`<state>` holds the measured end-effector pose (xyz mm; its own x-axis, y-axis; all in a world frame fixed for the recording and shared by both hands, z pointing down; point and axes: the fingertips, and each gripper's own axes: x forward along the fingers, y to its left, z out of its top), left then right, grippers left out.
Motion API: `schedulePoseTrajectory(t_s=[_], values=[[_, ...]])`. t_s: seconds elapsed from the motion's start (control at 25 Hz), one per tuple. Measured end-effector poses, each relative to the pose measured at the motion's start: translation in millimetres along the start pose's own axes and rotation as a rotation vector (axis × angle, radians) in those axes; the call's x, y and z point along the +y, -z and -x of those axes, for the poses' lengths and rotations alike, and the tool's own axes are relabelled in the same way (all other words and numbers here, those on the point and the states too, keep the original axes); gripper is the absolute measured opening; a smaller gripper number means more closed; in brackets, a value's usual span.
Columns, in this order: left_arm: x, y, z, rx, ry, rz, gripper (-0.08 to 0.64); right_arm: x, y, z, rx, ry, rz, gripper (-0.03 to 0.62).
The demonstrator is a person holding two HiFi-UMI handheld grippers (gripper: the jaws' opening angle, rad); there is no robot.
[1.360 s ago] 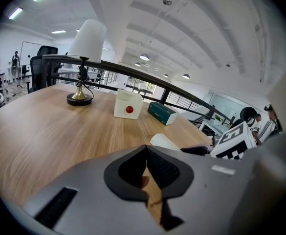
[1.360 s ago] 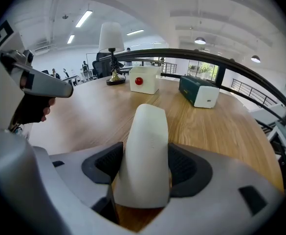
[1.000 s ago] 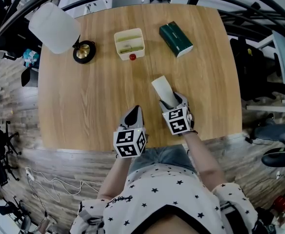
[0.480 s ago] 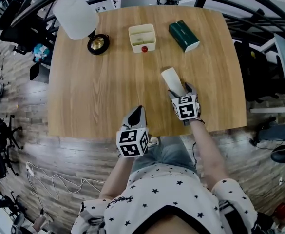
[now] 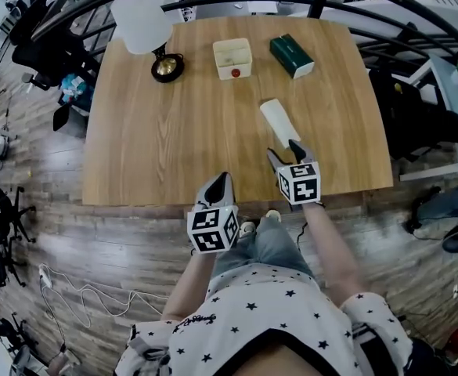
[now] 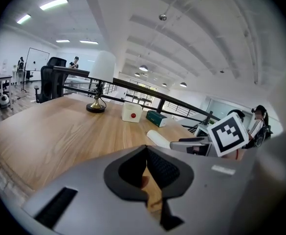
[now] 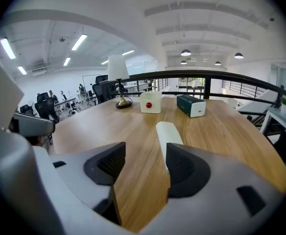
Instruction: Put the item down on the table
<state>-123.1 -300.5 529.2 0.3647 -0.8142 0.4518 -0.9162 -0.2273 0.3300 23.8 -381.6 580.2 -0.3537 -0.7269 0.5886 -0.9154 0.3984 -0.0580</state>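
The white item (image 5: 279, 121) lies flat on the table (image 5: 135, 155), right of centre toward the near edge, with nothing touching it; placement is judged complete. The right gripper (image 5: 283, 150) sits just short of it, fingers released, having just been closing slightly with nothing between them. The left gripper (image 5: 218, 180) hangs over the near edge, fingers clenched and empty, judged idle since one hand suffices.

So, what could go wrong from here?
The right gripper is open, its jaws just closing somewhat on nothing, close to the item: a sideways move could knock it. The item looks rounded, so it might roll on the table. The left gripper, shut, hangs at the table's edge and could bump it.
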Motion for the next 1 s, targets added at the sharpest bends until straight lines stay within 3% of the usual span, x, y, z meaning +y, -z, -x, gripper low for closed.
schedulePoseTrajectory(t_s=[0.36,0.68,1.0], values=[[-20,28,59,-0.048,-0.019,0.014,0.012,53,1,93,-0.136,-0.074,0.035,0.010],[-73,57,121,-0.077,-0.028,0.027,0.012,78,20,204,-0.227,-0.129,0.043,-0.005],[-126,84,176,-0.101,-0.005,-0.017,0.012,94,54,292,-0.278,-0.140,0.064,-0.005]])
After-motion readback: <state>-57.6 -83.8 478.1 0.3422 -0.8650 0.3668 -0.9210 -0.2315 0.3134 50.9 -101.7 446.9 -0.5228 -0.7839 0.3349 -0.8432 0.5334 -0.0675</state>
